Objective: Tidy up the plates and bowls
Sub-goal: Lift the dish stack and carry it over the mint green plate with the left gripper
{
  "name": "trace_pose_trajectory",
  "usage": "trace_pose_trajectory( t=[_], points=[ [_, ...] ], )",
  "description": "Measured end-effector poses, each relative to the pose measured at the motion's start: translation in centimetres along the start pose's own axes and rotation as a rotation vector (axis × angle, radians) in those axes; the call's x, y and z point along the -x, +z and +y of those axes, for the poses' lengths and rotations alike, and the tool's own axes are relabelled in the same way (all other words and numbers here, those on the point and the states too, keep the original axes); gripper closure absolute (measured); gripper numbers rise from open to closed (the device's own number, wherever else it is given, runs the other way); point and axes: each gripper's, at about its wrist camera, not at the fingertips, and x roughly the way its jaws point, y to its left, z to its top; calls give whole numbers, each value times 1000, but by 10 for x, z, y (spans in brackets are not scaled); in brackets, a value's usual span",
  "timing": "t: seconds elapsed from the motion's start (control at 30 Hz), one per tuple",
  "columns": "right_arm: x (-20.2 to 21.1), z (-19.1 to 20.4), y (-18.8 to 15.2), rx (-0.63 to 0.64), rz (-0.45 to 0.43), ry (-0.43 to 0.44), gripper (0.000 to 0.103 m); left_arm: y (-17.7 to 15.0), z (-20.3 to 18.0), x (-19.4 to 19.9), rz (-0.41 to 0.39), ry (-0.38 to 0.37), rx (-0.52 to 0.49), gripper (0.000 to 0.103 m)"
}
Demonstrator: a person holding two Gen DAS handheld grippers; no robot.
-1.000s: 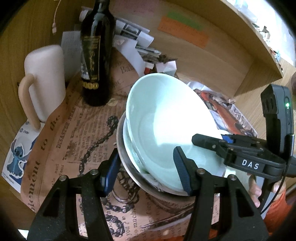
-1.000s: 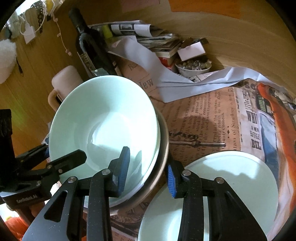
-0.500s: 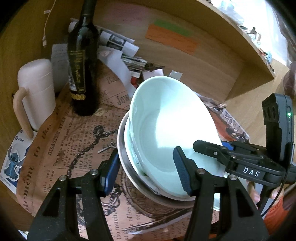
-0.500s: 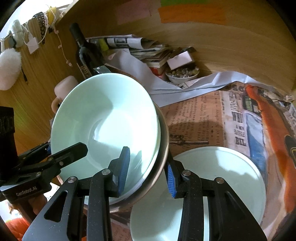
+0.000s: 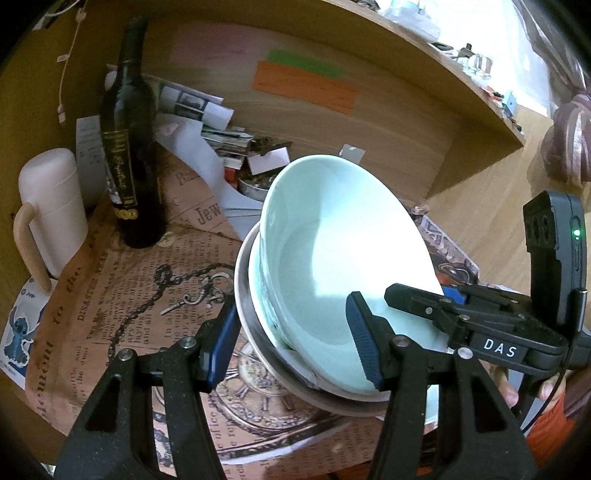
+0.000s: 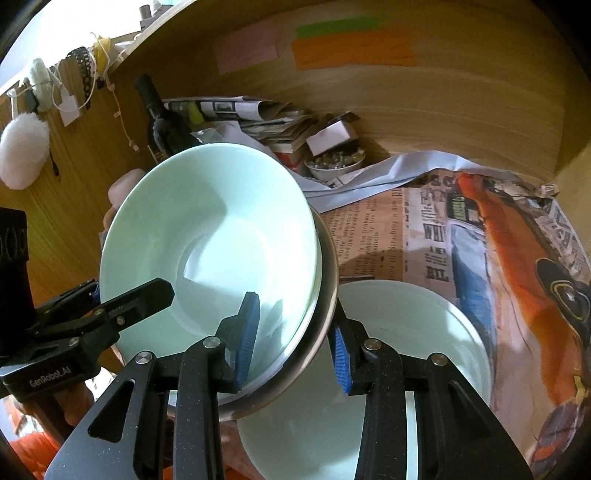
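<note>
newsprint table cover (image 5: 122,295) — matte, printed | pale-green plate (image 6: 424,332) — flat on it | glossy mint bowl (image 5: 343,251) nested in steel bowl (image 6: 328,280), tilted, lifted | left gripper (image 5: 291,343), right gripper (image 6: 291,339) — clamping the stack's opposite rims, angled down

Count by kind, both views taken together.

Bowls, pale green: at least two, nested (image 6: 207,236), a second green rim showing under the top one; whether more lie in the nest cannot be told.
Metal dish (image 6: 328,280): one, outermost of that stack.
Plate, pale green (image 6: 417,332): one, lying flat.
Small bowl of odds and ends (image 6: 334,164): one.
Bottle (image 5: 129,147): one, dark.
Jug with handle (image 5: 51,210): one, white.
Grippers: two, the left (image 5: 291,339) and the right (image 6: 293,343).
Paper notes on the back panel: three, pink (image 6: 245,50), green (image 6: 338,26), orange (image 6: 354,50).
Newspapers (image 6: 236,109): a heap, number not countable.
</note>
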Motion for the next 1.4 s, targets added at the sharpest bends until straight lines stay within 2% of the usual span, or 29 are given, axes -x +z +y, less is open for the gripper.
trace_pose_trajectory(
  t=[0.93,1.4],
  points=[
    [40,-39,-33,-87,-17,-81,70,-14,-57,-25,75,-95,-58,45],
    [39,-66,-43,-155,12,-102,70,-18,-73,-50,145,-132,-66,45]
  ],
)
